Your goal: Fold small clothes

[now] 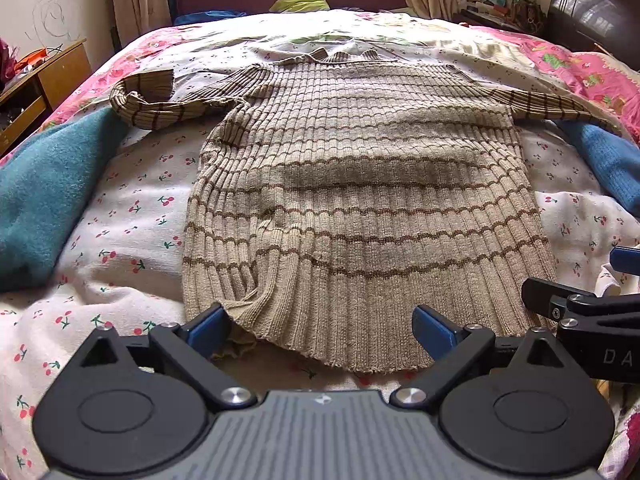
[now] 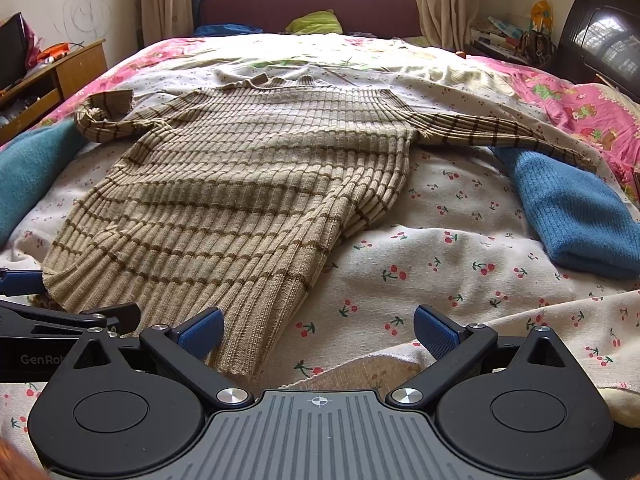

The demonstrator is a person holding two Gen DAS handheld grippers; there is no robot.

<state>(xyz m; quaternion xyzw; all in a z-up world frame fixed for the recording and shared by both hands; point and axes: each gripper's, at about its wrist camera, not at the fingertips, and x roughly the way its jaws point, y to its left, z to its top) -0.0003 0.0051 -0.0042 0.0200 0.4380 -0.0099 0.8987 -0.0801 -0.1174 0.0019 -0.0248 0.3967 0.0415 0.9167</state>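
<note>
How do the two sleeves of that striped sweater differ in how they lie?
The left sleeve is bent, its cuff doubled back toward the collar; the right sleeve stretches out straight. The right sleeve drapes over a blue knit; the left sleeve's bend lies beside a teal cloth. Both are ribbed tan with dark stripes.

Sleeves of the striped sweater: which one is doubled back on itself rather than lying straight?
The left sleeve of the striped sweater: it bends back near the cuff, beside the teal garment. The right sleeve runs out straight.
</note>
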